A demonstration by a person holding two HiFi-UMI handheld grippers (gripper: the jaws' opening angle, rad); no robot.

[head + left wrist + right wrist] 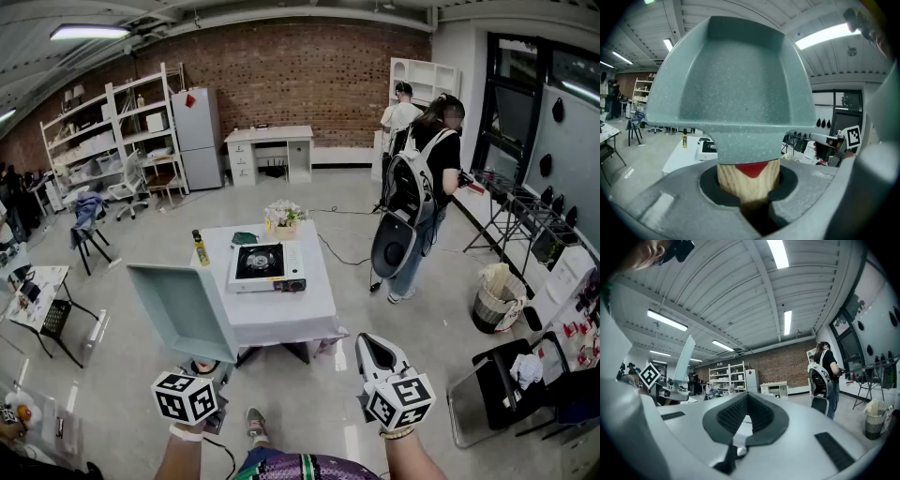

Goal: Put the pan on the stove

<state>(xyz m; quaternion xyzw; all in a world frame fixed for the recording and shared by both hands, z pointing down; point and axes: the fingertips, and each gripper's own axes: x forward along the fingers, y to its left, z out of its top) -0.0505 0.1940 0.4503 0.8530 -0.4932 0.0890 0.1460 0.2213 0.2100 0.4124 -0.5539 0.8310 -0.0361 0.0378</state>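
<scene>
- Gripping the wooden handle (pixel 747 180), our left gripper (pixel 202 368) has its jaws closed round it and carries the pan (pixel 183 309) in the air.
- We see the pan, square and teal, tilted up with its inside facing us. In the head view it overlaps the near-left corner of the table (pixel 281 323).
- Our right gripper (pixel 379 354) hangs off the table's near-right corner, its jaw tips together with nothing between them.
- We find the stove (pixel 265 265) about the middle of the table, slightly toward the far edge. The cloth between it and the near edge is bare.
- A yellow bottle (pixel 199 248) stands at the left edge, and flowers (pixel 283 217) sit at the far edge behind the stove.
- A person with a backpack (pixel 417 187) stands well to the right of the table, with open floor between them.
</scene>
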